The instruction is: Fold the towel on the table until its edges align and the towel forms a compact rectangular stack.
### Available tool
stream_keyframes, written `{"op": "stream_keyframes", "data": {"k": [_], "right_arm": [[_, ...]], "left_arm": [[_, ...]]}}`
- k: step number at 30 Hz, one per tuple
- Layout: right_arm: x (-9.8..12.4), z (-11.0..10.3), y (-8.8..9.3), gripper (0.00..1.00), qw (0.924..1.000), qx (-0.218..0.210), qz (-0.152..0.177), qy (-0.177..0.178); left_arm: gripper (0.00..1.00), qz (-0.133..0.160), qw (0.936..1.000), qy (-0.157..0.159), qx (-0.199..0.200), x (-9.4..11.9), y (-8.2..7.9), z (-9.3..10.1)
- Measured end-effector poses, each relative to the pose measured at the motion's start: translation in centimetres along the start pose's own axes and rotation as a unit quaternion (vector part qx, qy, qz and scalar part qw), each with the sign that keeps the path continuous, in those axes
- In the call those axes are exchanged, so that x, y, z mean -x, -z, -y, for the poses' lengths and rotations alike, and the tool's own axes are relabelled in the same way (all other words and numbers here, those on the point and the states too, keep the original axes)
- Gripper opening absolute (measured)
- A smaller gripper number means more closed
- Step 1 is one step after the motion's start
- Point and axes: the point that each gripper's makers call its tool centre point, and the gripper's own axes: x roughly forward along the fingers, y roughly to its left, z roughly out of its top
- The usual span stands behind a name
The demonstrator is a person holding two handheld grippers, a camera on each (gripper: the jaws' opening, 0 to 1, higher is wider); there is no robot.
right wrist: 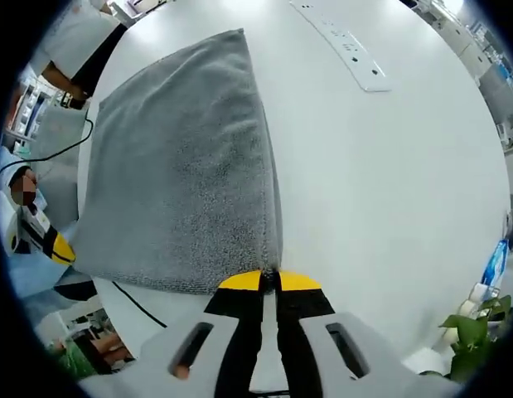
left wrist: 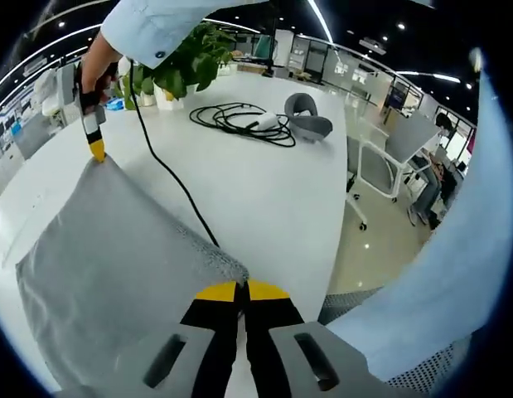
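Observation:
A grey towel (left wrist: 115, 257) lies flat on the white table (left wrist: 273, 191), its long edges straight. My left gripper (left wrist: 242, 290) is shut on the towel's near corner at the bottom of the left gripper view. At the upper left of that view a hand holds my right gripper (left wrist: 97, 151), its yellow tips pinching the far corner. In the right gripper view the towel (right wrist: 173, 157) stretches away from my right gripper (right wrist: 268, 282), which is shut on its corner. The left gripper (right wrist: 59, 247) shows at the left, at the neighbouring corner.
A black cable (left wrist: 177, 186) runs across the table beside the towel to a coil (left wrist: 239, 120). A grey headset (left wrist: 306, 116) and a potted plant (left wrist: 186, 62) stand further back. A white power strip (right wrist: 347, 46) lies beyond the towel. The table's edge (left wrist: 339, 224) is close on the right.

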Motion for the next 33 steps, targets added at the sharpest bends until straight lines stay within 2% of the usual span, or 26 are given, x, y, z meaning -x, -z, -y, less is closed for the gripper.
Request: {"op": "stream_keyframes", "data": {"k": [4,6,11,16,21,27,33], "right_arm": [[1.2,0.0,-0.2,0.02,1.0,-0.001,-0.005,0.002],[1.8,0.5,-0.7,0.02,1.0,-0.003,-0.006,0.004],[3.8,0.3,-2.0,0.03,0.9999,-0.002,-0.01,0.009],[5.0,0.3,-3.1,0.03,0.9997,0.001,-0.019,0.012],[5.8,-0.8,-4.1,0.03,0.9996,0.005,-0.024,0.016],[6.8,-2.0,-6.2,0.02,0.9993,0.011,-0.025,0.024],[7.7,-2.1,-8.6,0.02,0.999,0.011,-0.029,0.031]], "left_arm": [[0.01,0.017,0.9998,-0.009,0.0,1.3,-1.0,-0.3],[0.01,0.024,0.9996,-0.013,-0.002,2.1,-1.5,-0.5],[0.01,0.036,0.999,-0.025,-0.006,4.3,-2.2,-1.2],[0.01,0.042,0.9983,-0.038,-0.012,6.3,-2.4,-1.8],[0.01,0.047,0.9974,-0.052,-0.015,8.2,-2.3,-2.7],[0.01,0.063,0.9959,-0.065,-0.005,10.9,-2.1,-4.3],[0.01,0.085,0.9938,-0.072,0.008,13.2,-2.1,-5.7]]}}
